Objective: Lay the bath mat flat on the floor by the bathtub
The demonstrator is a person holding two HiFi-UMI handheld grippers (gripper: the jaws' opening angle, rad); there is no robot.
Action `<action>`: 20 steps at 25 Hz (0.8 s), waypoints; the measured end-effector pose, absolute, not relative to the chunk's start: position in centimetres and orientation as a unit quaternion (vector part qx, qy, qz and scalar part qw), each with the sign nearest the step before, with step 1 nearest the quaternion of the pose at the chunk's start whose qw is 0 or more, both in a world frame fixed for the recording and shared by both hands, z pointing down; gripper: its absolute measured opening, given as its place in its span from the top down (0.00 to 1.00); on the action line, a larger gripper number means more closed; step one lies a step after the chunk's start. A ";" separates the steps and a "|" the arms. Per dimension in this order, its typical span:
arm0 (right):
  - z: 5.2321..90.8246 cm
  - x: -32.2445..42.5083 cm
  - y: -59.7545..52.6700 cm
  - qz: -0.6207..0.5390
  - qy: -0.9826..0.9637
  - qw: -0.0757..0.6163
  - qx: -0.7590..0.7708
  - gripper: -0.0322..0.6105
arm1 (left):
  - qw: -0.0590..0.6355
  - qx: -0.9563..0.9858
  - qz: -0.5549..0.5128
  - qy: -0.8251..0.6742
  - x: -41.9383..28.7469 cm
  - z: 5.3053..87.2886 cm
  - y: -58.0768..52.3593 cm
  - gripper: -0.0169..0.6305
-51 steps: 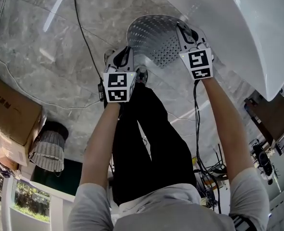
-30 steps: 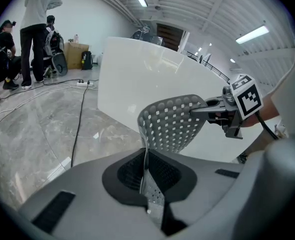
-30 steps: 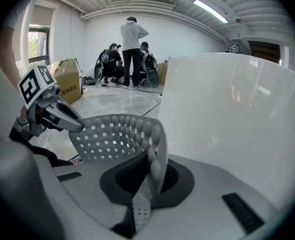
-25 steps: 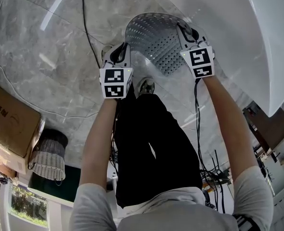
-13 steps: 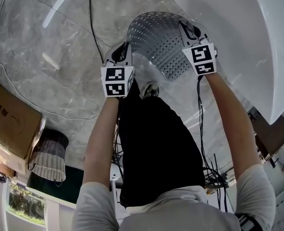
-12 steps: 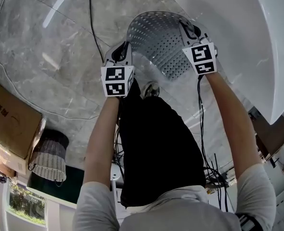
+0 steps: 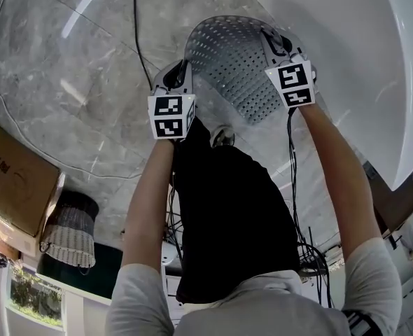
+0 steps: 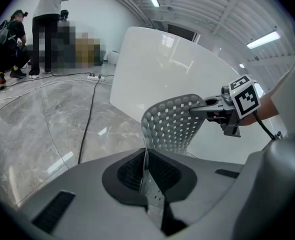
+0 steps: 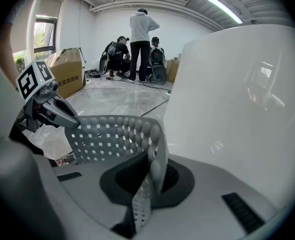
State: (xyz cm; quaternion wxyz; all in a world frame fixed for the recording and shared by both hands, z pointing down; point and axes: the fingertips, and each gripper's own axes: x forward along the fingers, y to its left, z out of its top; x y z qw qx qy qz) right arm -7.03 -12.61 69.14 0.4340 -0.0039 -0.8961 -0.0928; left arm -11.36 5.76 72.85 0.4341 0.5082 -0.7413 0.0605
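Both grippers have sunk toward the grey marble floor (image 7: 66, 82) over the last two seconds, and the perforated grey bath mat (image 7: 238, 65) now shows larger and closer against the white bathtub (image 7: 360, 61). The left gripper (image 7: 180, 70) is clamped tight on the mat's left edge, a thin strip of it pinched between its jaws. The right gripper (image 7: 271, 42) is clenched on the opposite edge in the same way. The mat hangs bowed between them, just beside the tub wall, above the floor near the person's shoe (image 7: 222, 136).
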 end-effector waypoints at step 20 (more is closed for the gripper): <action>75.3 -11.3 -11.7 -0.098 -0.891 0.442 -0.015 0.92 | 0.442 0.505 0.051 -0.739 -14.8 78.5 6.9 0.94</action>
